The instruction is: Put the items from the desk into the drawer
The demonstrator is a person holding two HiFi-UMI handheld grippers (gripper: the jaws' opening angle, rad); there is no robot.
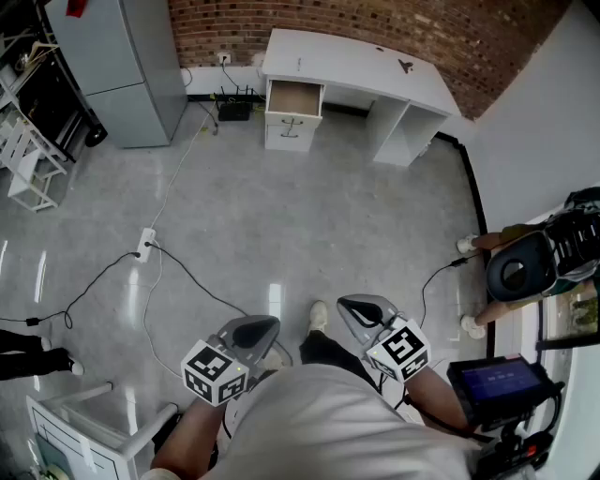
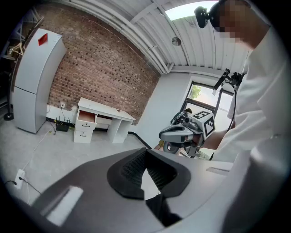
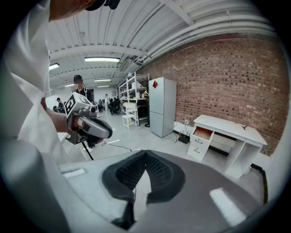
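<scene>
My left gripper (image 2: 145, 154) has its ribbed black pads closed tip to tip, with nothing between them. My right gripper (image 3: 144, 157) is the same: jaws together and empty. Both are held low and close to the body, side by side, noses pointing forward.

Ahead of them lies a wide stretch of smooth, glossy grey floor (image 1: 309, 216), crossed on the left by a thin dark cable (image 1: 178, 272).

The bench (image 1: 356, 66) stands straight ahead, well apart from both grippers, against a red brick wall (image 1: 375, 23). It is white, flat-topped and matte, and its long axis runs left to right along the wall. At its left end the top drawer (image 1: 294, 97) is pulled open toward me, showing a bare wood-brown inside.

On the top, toward the right end, sits a small dark item (image 1: 405, 66), too small to make out its shape or material. A fainter speck lies just left of it.

I judge the right gripper is on the item's side and the left gripper more in line with the drawer, so the coming move is a long walk forward before any reach.

A tall grey cabinet (image 1: 122, 66) stands left of the bench.
</scene>
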